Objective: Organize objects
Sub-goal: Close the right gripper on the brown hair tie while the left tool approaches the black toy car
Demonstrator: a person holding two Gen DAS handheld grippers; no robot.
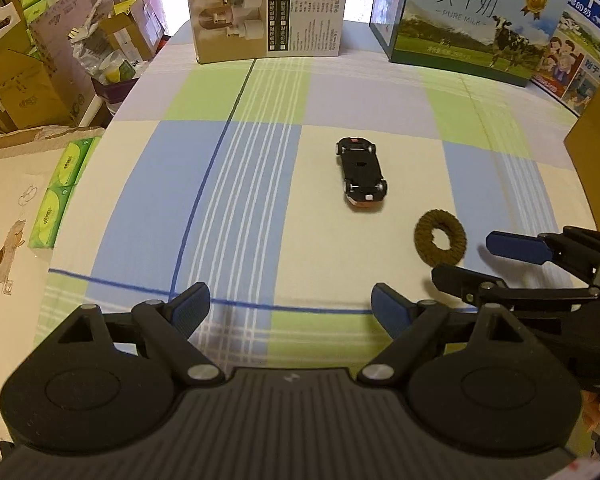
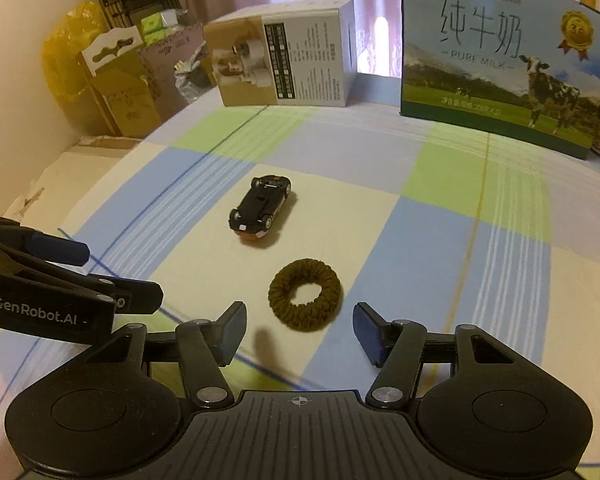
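Observation:
A small black toy car (image 1: pixel 361 174) (image 2: pixel 261 209) lies upside down, wheels up, on the checked cloth in the middle of the table. Just nearer than it lies a brown knitted hair ring (image 1: pixel 440 236) (image 2: pixel 305 294), flat on the cloth. My left gripper (image 1: pixel 290 310) is open over bare cloth, with the car ahead and to the right. My right gripper (image 2: pixel 299 330) is open too, hovering just short of the ring, which sits between and slightly beyond its fingertips. Each gripper shows at the edge of the other's view, and both are empty.
A white and tan product box (image 1: pixel 267 12) (image 2: pixel 286 68) and a blue-green milk carton box (image 1: pixel 468 24) (image 2: pixel 504 60) stand along the table's far edge. Green tissue packs (image 1: pixel 62 192) sit past the left edge. Cardboard boxes and clutter (image 1: pixel 40 60) fill the room's left side.

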